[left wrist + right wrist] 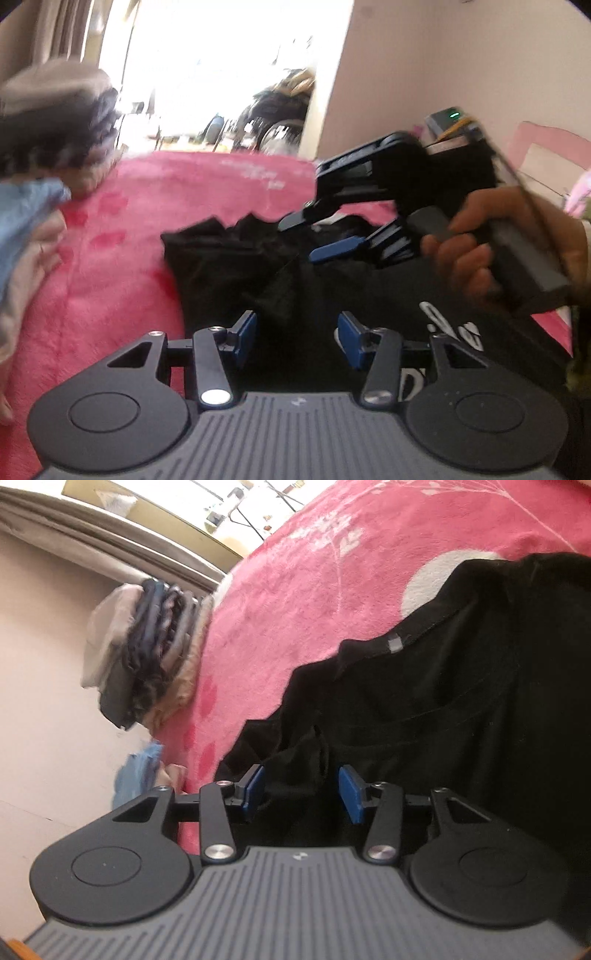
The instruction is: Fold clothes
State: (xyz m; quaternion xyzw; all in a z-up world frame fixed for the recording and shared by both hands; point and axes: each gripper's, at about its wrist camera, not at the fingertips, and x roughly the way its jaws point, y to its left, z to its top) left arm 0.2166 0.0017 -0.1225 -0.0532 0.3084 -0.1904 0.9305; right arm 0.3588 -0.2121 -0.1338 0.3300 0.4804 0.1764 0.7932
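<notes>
Where it lies rumpled, black garment, white lettering, pink blanket

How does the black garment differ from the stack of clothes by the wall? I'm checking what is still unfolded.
The black garment lies loose and rumpled in a single spread on the pink blanket; the stack of clothes is layered into a tidy pile. The garment is all black with white print; the stack mixes grey, navy and beige. Both rest on the blanket.

A black garment lay on the pink blanket; above it the left gripper and right gripper hung with jaws apart.
</notes>
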